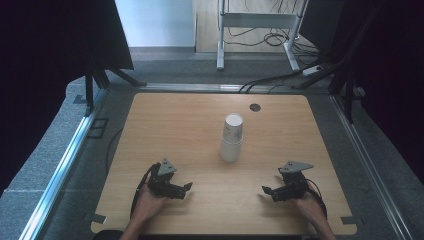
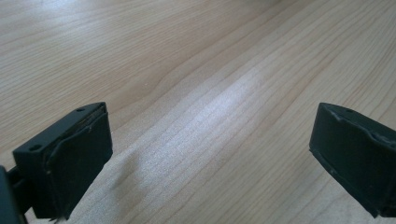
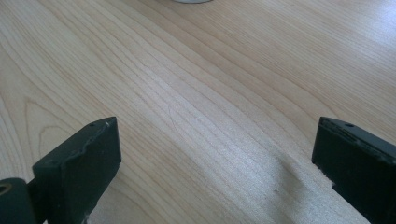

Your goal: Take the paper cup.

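A stack of white paper cups (image 1: 232, 138) stands upright near the middle of the wooden table (image 1: 175, 125). My left gripper (image 1: 187, 188) rests low over the table's front left, held in a hand, jaws pointing right toward the centre. It is open with nothing between its fingers (image 2: 70, 158). My right gripper (image 1: 266, 191) sits at the front right, jaws pointing left, also open and empty; its fingers (image 3: 79, 163) frame bare wood. The base of the cup stack (image 3: 191, 1) peeks in at the top edge of the right gripper view. Both grippers are well short of the cups.
A small dark round grommet (image 1: 255, 107) sits in the table's far edge. Beyond the table stand a white metal frame (image 1: 257, 22) and loose cables (image 1: 280, 75) on the floor. Metal rails (image 1: 65, 160) run along both sides.
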A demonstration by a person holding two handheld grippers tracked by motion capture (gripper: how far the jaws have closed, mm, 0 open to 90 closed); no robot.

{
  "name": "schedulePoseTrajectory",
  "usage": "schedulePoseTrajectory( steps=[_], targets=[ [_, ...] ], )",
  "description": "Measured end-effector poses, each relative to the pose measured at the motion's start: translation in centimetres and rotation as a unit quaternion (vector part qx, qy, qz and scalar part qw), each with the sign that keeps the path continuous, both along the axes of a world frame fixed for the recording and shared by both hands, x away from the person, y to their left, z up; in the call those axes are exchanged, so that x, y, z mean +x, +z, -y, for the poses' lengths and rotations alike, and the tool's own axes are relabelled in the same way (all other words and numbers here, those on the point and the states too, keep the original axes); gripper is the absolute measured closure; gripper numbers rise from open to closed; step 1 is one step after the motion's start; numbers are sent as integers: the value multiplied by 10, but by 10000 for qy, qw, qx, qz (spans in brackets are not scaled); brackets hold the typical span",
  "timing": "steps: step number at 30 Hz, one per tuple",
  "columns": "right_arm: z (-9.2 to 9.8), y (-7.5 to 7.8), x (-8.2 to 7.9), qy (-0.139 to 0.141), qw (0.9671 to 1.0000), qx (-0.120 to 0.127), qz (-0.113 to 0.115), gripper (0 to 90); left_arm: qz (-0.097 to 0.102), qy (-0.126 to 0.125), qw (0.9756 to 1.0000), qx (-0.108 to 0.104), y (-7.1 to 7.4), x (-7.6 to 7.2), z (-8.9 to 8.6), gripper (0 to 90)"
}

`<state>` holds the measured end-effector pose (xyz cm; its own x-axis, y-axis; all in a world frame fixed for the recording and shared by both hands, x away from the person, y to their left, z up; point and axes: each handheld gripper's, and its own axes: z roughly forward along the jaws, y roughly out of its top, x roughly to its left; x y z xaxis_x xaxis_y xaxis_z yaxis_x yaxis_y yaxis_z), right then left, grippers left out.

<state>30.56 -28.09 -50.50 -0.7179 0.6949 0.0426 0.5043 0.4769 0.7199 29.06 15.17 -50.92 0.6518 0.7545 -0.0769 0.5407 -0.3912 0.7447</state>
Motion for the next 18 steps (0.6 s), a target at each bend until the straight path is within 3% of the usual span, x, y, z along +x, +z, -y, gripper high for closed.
schedulePoseTrajectory(
  steps=[10,15,18],
  targets=[
    [-1,0,0,12,10000,-18,22,14,56,120,9999,81,5,-1,0,0],
    [-1,0,0,35,10000,-2,11,14,-54,-49,9999,-136,2,3,-5,52],
    [-2,1,0,49,10000,1,0,14,-81,-77,9999,-87,2,4,-5,53]
  ],
)
